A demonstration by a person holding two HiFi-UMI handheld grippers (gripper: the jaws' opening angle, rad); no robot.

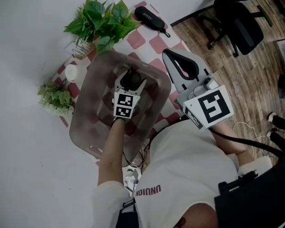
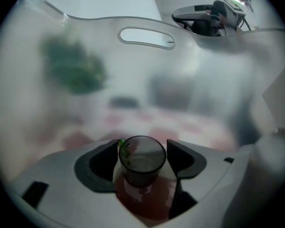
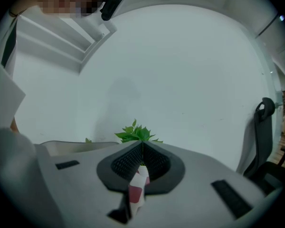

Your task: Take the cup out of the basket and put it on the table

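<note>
The left tool (image 2: 142, 146) is reaching down inside the translucent grey plastic basket (image 1: 85, 109), its jaws pinching the small dark see-through cup (image 2: 141, 164) by its sides. The right tool (image 3: 141, 150) is hovering beside the basket with its jaws pressed together and empty, above the red-and-white checked cloth (image 1: 157, 43) covering the white surface (image 1: 28, 42).

I count one basket (image 1: 83, 115), one cup (image 2: 141, 159), two plants (image 1: 102, 20), one black pouch (image 1: 151, 17), and two grippers: left gripper (image 2: 142, 152), right gripper (image 3: 141, 145).
</note>
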